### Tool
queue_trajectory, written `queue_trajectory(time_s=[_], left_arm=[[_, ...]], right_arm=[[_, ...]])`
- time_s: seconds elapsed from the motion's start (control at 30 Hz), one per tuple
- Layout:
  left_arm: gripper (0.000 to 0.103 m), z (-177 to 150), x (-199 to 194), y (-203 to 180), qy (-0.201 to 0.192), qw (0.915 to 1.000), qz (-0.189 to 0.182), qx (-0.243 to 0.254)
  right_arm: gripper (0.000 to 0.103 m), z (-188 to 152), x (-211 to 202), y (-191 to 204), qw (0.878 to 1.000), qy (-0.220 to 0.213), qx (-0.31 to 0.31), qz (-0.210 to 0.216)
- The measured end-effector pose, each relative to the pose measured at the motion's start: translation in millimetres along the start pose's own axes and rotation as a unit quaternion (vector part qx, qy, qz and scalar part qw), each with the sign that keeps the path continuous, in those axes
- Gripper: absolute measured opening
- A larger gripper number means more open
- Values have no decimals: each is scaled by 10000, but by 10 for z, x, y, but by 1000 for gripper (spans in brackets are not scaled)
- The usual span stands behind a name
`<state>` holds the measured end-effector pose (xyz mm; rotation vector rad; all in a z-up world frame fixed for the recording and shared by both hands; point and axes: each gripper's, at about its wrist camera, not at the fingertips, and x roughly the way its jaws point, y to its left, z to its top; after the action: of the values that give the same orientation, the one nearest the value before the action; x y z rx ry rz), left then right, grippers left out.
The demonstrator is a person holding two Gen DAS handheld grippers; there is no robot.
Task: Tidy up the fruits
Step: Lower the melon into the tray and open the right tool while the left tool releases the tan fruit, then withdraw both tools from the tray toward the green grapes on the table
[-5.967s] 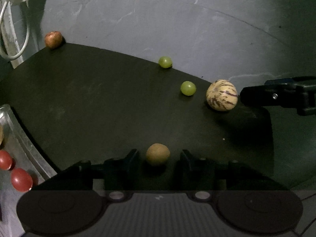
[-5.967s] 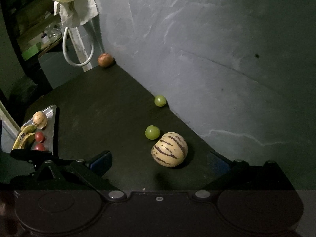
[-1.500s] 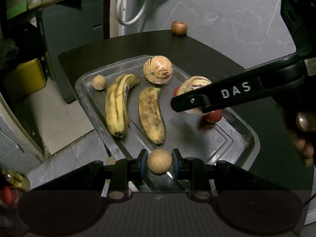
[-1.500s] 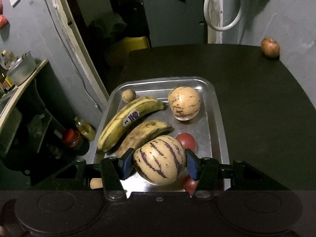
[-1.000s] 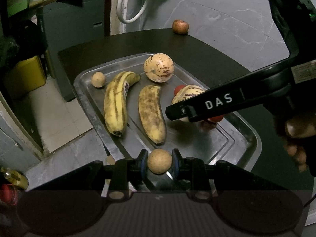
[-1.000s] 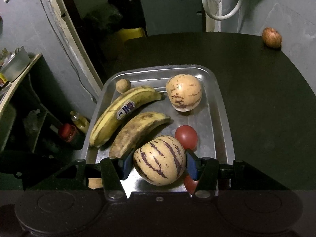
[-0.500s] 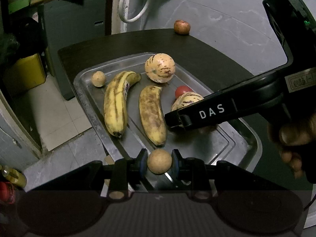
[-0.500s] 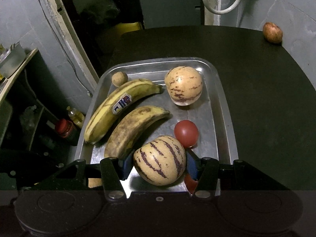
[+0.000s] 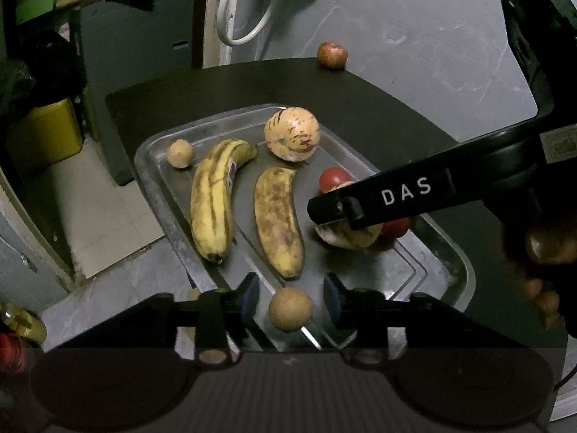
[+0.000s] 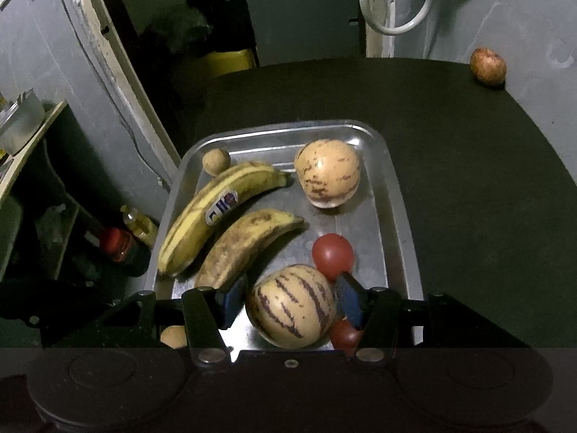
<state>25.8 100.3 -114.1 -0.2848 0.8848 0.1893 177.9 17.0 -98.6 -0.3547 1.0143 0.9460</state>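
My left gripper (image 9: 290, 297) hangs over the near edge of the metal tray (image 9: 162, 202), and its jaws are opening. A small brown round fruit (image 9: 290, 309) sits between them with a gap on each side; no pad touches it. My right gripper (image 10: 292, 299) reaches into the tray's near end. Its pads lie against the sides of a striped melon (image 10: 292, 306) that rests low on the tray floor. Two tomatoes (image 10: 331, 256) flank that melon. In the left wrist view the right gripper's finger (image 9: 396, 195) crosses over the melon (image 9: 346, 238).
The tray (image 10: 401, 216) also holds two bananas (image 10: 212, 216), a second striped melon (image 10: 326, 176) and another small brown fruit (image 10: 215, 161). A reddish fruit (image 10: 487, 66) lies at the dark table's far corner by the wall. Left of the tray the table ends above the floor.
The left jaws have parted from the small brown fruit, which now sits slightly lower. The right gripper has sunk with the striped melon down beside the tomatoes.
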Motion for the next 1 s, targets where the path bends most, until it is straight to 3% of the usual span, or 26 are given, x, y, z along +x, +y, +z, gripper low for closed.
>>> queue_trajectory(time_s=[0.43, 0.6, 0.73, 0.83, 1.0], left_arm=[[77, 141, -123, 20, -176, 9995, -179, 188], [82, 221, -205, 17, -279, 9986, -289, 337], [89, 299, -317, 23, -414, 9973, -430, 428], [99, 369, -403, 42, -535, 9959, -592, 432], [102, 486, -526, 30, -704, 9924, -839, 552]], right_arm=[[70, 28, -397, -48, 9980, -422, 415, -235], [72, 23, -635, -58, 9948, -667, 670, -370], [89, -3, -907, -17, 9902, -987, 871, -469], [95, -37, -1143, 26, 9855, -1231, 1009, -584], [102, -125, -1506, 111, 9752, -1626, 1273, -798]])
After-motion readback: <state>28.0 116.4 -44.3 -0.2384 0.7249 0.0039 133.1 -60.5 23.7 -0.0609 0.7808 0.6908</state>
